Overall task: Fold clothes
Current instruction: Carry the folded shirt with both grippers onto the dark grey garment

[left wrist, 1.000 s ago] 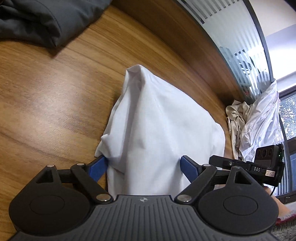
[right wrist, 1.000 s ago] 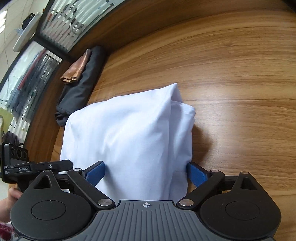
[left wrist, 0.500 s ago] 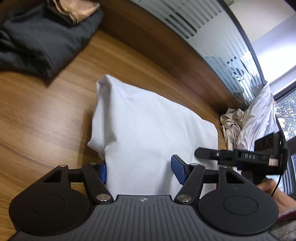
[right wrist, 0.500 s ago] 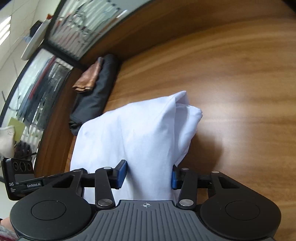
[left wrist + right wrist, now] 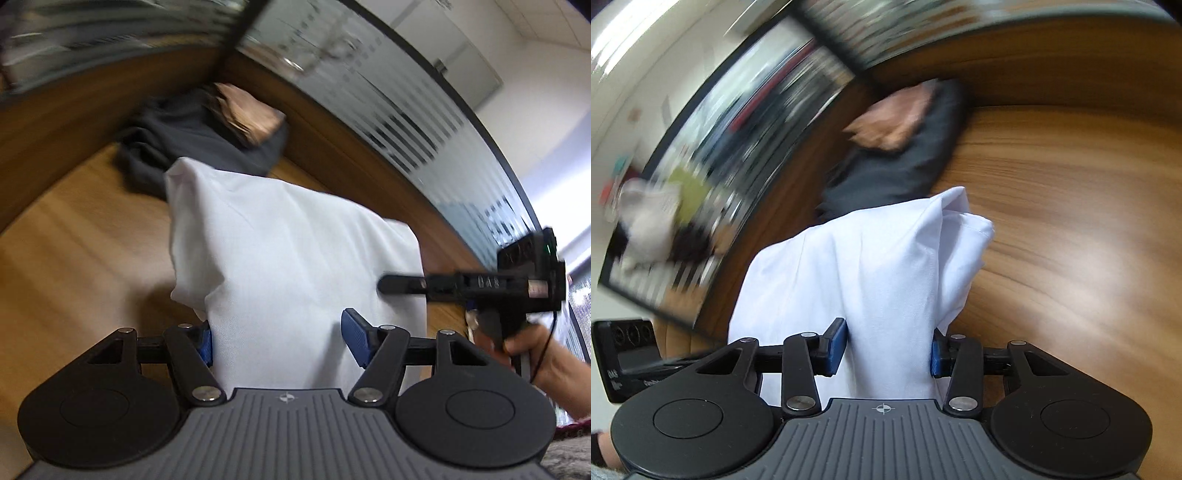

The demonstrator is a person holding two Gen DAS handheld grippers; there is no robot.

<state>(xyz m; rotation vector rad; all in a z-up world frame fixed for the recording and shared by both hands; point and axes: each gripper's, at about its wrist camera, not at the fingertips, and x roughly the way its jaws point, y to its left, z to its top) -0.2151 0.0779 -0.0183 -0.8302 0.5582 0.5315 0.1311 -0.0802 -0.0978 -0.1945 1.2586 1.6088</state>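
Observation:
A folded white garment [image 5: 288,251] hangs between both grippers, raised off the wooden table [image 5: 74,258]. My left gripper [image 5: 279,341] is shut on its near left part, with the blue pads pressed against a thick bunch of cloth. My right gripper [image 5: 885,349] is shut on the near right part of the white garment [image 5: 879,266], squeezing a narrower bunch. In the left wrist view, the right gripper's black body and the hand [image 5: 532,354] holding it show at the right edge. The garment's far end droops toward the table [image 5: 1071,221].
A dark grey folded garment [image 5: 207,140] with a tan cloth on top lies at the table's far edge, just beyond the white one; it shows too as the dark pile [image 5: 897,162]. A raised wooden rim and a striped glass partition [image 5: 369,92] stand behind it.
Both grippers closed on the white garment and lifted it. Both views tilted up, bringing the dark pile and the glass wall into sight. The pictures are now motion-blurred.

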